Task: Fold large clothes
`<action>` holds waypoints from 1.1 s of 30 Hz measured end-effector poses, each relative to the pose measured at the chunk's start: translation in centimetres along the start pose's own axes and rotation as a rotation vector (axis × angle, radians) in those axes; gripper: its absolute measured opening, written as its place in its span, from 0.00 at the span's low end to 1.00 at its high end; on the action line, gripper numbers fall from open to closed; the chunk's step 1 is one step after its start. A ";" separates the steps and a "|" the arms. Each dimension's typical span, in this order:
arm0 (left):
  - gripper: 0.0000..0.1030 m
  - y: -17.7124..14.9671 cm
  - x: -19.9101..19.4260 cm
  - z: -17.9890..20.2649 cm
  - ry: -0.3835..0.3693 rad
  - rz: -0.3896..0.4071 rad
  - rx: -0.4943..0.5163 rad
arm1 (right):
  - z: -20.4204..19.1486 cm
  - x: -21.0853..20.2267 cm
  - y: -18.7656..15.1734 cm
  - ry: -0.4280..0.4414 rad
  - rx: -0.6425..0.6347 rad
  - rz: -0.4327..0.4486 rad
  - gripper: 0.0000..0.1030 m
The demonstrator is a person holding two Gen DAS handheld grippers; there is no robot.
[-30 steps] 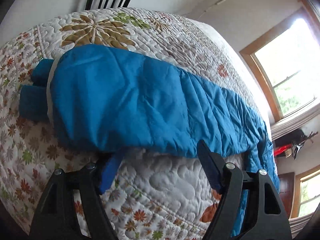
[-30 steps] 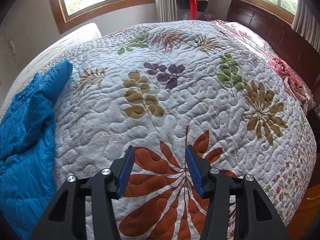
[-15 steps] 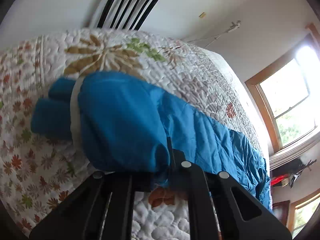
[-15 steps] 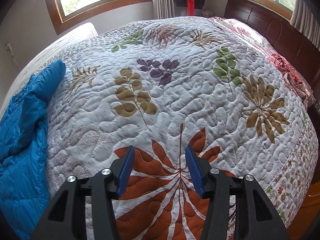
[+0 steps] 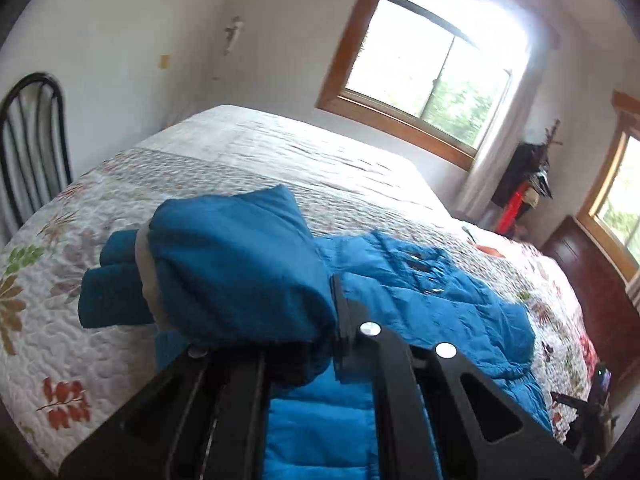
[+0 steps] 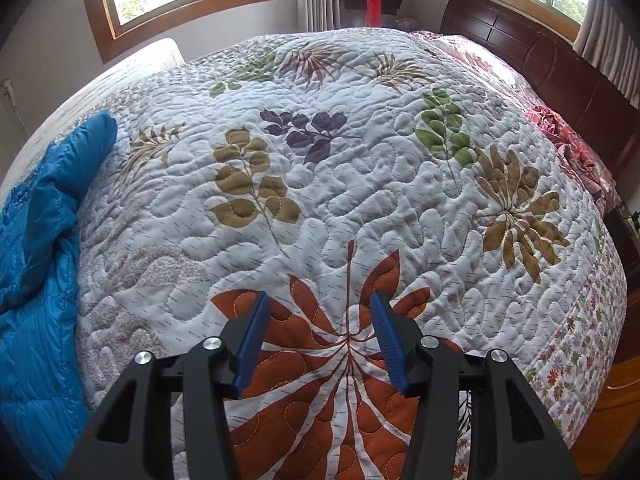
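- Your left gripper is clamped on a bunched fold of the bright blue quilted puffer jacket; the fabric hides the near finger, so judge the hold by how the cloth hangs rather than by sight.
- The jacket lies along the left side of the white floral quilted bedspread, with its darker blue cuffed end draped toward the black metal chair.
- Your right gripper hangs above the orange leaf print with its jaws wide apart and nothing between them.
- Carry the lifted portion across in one low, even sweep so the padding does not balloon or twist.
- Bring your right gripper over to the jacket's free edge and pin it, or the slippery shell will likely slide.
- Lay the fold down edge to edge before you let go.
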State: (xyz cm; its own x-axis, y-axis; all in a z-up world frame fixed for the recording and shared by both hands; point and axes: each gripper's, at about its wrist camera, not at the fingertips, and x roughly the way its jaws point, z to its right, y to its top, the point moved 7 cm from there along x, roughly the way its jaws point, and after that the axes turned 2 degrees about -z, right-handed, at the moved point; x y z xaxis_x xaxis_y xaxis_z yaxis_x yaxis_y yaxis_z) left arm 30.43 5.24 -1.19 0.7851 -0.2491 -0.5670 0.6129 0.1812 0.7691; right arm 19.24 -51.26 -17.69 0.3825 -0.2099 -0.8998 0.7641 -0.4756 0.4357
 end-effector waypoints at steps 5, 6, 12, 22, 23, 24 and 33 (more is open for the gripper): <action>0.05 -2.4 5.2 9.3 -0.094 -0.096 0.153 | 0.0 0.0 0.0 0.006 0.003 -0.001 0.51; 0.05 -3.1 6.4 10.4 -0.105 -0.126 0.170 | 0.0 0.0 -0.1 0.007 0.003 -0.001 0.51; 0.15 -9.7 13.8 11.8 -0.166 -0.438 0.287 | -0.3 0.1 0.0 0.003 -0.012 0.001 0.51; 0.55 -7.4 2.8 7.6 -0.228 -0.257 0.283 | -4.8 -5.2 0.7 0.061 -0.135 0.098 0.51; 0.57 -6.5 2.3 6.4 -0.192 -0.229 0.268 | -6.2 -6.3 0.8 0.092 -0.169 0.110 0.51; 0.58 -5.5 2.1 5.1 -0.136 -0.208 0.255 | -7.9 -7.5 0.8 0.139 -0.208 0.115 0.51; 0.55 -3.8 8.7 -2.1 0.184 -0.323 0.191 | -27.3 -12.6 -1.8 0.450 -0.565 -0.034 0.52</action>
State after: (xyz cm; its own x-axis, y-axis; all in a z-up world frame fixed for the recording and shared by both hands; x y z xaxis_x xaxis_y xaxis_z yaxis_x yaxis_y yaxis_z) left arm 35.16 4.39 -9.67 0.5687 -0.0873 -0.8179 0.8164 -0.0621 0.5742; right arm 27.24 -24.46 -6.58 0.4377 0.2272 -0.8699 0.8845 0.0647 0.4620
